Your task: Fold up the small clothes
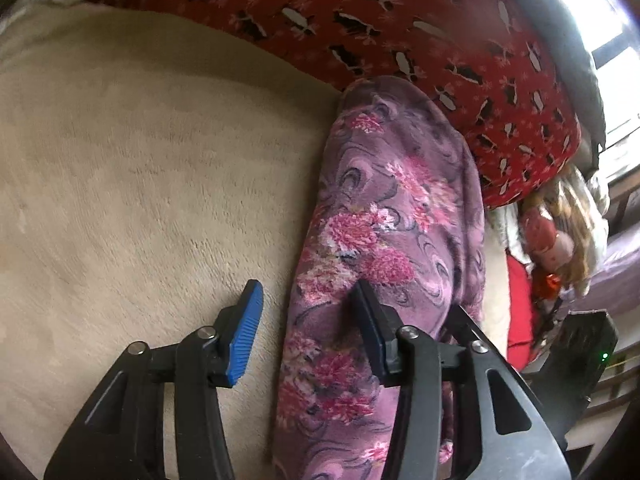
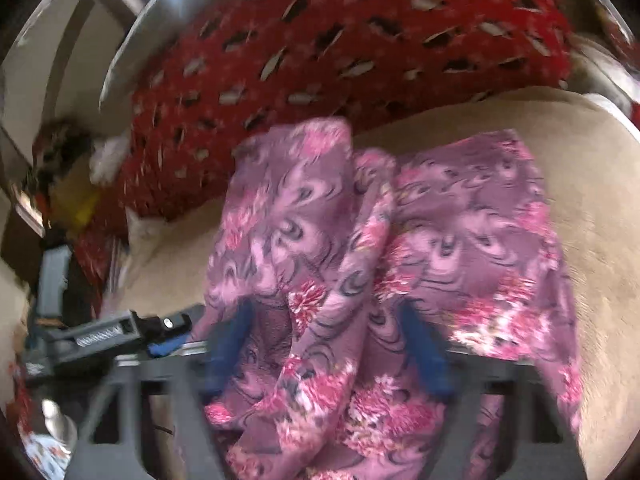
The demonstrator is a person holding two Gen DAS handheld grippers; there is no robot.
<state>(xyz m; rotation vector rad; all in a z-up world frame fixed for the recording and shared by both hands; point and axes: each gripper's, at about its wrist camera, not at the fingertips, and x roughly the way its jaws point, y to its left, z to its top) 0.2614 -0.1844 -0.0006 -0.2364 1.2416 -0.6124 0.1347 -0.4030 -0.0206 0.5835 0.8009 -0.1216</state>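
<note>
A purple cloth with pink flowers (image 1: 384, 216) lies in a long folded strip on a beige fleece cover (image 1: 140, 168). My left gripper (image 1: 306, 286) stands open over the strip's left edge. Its blue-padded left finger (image 1: 244, 336) is above the bare cover, and its right finger (image 1: 372, 328) rests on the cloth. In the blurred right wrist view, the same cloth (image 2: 472, 232) is bunched up between the two blue pads (image 2: 232, 344) of my right gripper (image 2: 328, 340), which is shut on it. A flap of cloth (image 2: 292, 200) stands raised beyond the fingers.
A red bedcover with black and white marks (image 1: 400, 32) is heaped along the far side, touching the cloth's far end. A doll and red items (image 1: 552, 240) sit at the right by a bright window. A grey device with a spring (image 2: 104, 336) shows at the left.
</note>
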